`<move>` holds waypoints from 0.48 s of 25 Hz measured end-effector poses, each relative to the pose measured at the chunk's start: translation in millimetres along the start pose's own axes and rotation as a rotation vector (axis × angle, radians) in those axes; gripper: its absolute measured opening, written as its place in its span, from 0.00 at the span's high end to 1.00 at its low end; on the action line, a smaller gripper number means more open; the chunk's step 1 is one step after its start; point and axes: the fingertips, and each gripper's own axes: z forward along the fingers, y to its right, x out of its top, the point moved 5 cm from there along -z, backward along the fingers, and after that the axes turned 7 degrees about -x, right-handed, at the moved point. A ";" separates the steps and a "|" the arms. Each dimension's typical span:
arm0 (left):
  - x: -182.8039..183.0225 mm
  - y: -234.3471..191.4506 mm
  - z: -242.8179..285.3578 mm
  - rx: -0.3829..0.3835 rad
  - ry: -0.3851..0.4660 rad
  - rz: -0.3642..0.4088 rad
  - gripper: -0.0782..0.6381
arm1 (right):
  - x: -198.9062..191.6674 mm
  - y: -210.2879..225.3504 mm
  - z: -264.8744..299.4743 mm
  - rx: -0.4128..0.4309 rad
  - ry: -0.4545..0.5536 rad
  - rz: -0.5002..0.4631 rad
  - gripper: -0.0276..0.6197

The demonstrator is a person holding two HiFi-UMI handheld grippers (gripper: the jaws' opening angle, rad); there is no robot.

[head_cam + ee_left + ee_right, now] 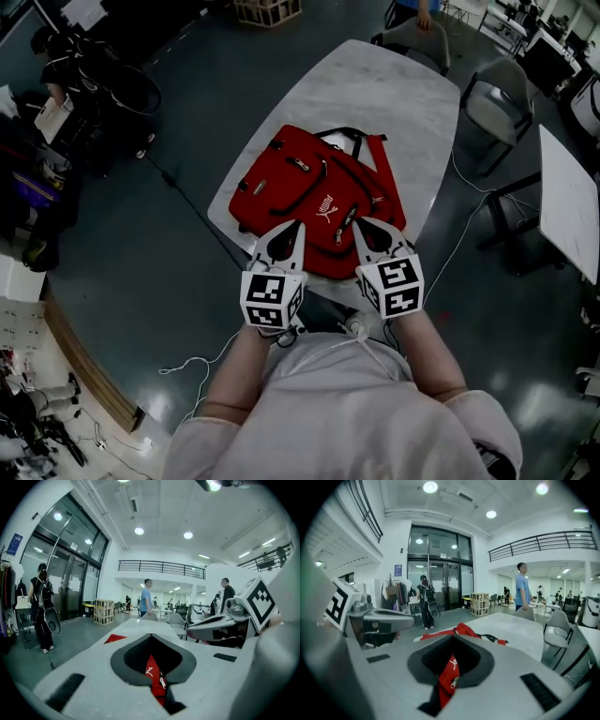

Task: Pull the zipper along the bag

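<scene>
A red backpack [319,192] lies flat on the white table [394,94], black straps at its far end. Zipper lines with metal pulls [300,164] run across its front. Both grippers hover side by side over the bag's near edge, pointing forward, clear of the fabric. My left gripper [298,226] is shut with nothing in it. My right gripper [357,225] looks shut too, also empty. In the left gripper view only a red strip of the bag [153,672] shows through the slit between the jaws. In the right gripper view the bag [461,631] shows past the jaws, with a zipper pull [453,682] in the slit.
Grey chairs [497,98] stand at the table's far right, and another white table [572,197] is further right. A black cable [187,202] crosses the floor on the left. A wooden crate [267,9] and several people stand farther off.
</scene>
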 end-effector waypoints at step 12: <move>47.8 20.7 -3.3 -0.049 0.109 0.064 0.86 | 28.1 -3.3 -12.6 0.044 0.122 0.016 0.92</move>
